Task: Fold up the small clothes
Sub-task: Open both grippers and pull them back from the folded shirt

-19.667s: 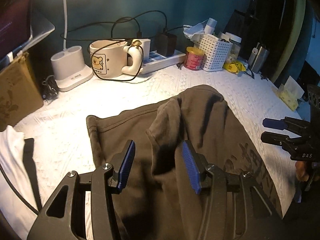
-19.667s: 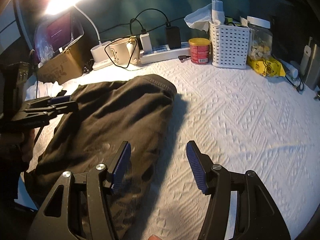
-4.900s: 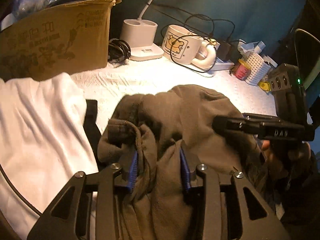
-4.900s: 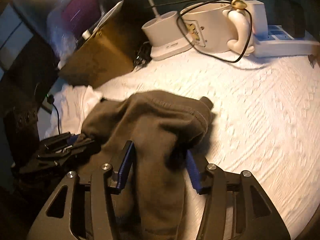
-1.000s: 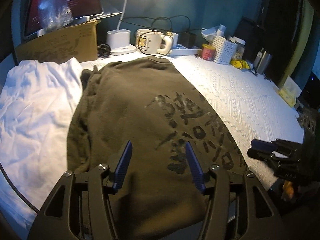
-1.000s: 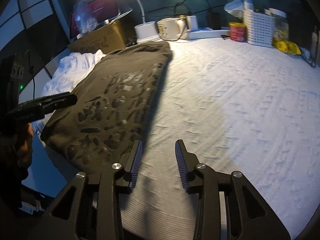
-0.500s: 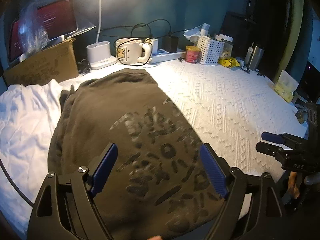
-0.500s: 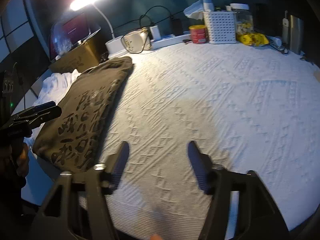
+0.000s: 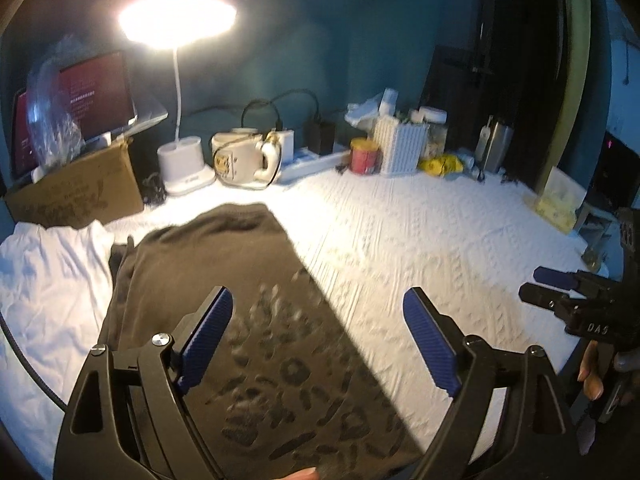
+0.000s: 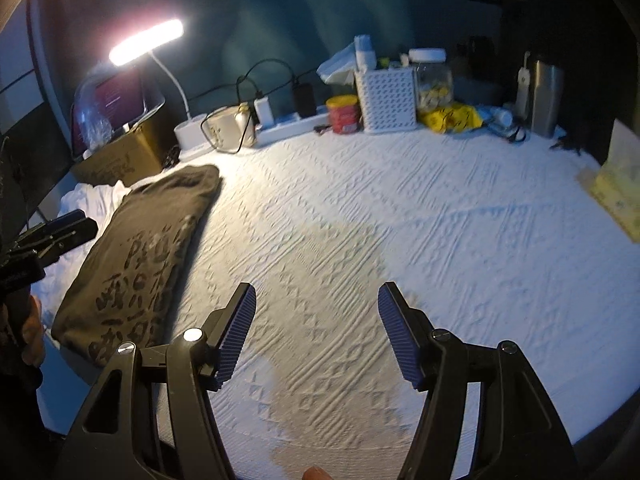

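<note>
A dark brown garment [image 9: 248,320] with a darker print lies folded in a flat rectangle on the white textured cover [image 9: 420,248]. My left gripper [image 9: 318,294] hovers above its near end; its jaws are opening and nothing is between them. In the right wrist view the garment [image 10: 148,248] lies off to the left. My right gripper [image 10: 318,288] stands open over bare cover, holding nothing. Each gripper also shows in the other's view: the right gripper [image 9: 560,284] at the right edge, the left gripper [image 10: 68,224] at the left edge.
A white cloth [image 9: 48,272] lies left of the garment. Along the back stand a cardboard box [image 9: 76,196], a lit desk lamp [image 9: 180,164], a mug [image 9: 240,156], a power strip [image 10: 292,124], a red can [image 10: 342,114], a white basket [image 10: 386,100] and a steel flask [image 10: 546,98].
Both grippers have opened wide and pulled up and back from the garment's near edge. The right gripper has swung right, over bare cover. The garment lies flat and has not moved.
</note>
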Demonstrator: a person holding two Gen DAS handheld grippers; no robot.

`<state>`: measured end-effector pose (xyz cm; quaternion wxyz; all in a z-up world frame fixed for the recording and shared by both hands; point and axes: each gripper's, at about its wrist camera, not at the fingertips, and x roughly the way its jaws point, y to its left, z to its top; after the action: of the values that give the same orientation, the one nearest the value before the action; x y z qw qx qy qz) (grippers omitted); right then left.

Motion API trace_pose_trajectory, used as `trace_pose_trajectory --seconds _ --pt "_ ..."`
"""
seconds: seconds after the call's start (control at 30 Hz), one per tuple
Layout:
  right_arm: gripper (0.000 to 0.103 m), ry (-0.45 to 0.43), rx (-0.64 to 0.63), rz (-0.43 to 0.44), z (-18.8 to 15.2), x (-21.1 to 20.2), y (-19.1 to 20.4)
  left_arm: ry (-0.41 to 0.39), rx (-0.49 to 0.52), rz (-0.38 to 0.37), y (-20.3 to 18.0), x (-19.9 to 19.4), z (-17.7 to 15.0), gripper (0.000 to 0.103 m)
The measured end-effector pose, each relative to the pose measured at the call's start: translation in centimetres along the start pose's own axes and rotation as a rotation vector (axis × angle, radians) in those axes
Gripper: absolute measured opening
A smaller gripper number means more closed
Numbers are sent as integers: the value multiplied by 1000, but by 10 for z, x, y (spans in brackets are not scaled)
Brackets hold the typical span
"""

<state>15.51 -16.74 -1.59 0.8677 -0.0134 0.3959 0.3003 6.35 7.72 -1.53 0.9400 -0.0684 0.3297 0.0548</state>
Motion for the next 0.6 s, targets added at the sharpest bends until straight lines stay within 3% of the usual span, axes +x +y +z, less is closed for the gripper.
trace_pose_trajectory --seconds 0.4,0.6 --pt "67 -132 -83 -61 31 -47 12 -148 49 -37 -30 -27 35 90" --pt "67 -211 -119 -77 46 -73 21 -184 69 -40 -32 -40 42 90"
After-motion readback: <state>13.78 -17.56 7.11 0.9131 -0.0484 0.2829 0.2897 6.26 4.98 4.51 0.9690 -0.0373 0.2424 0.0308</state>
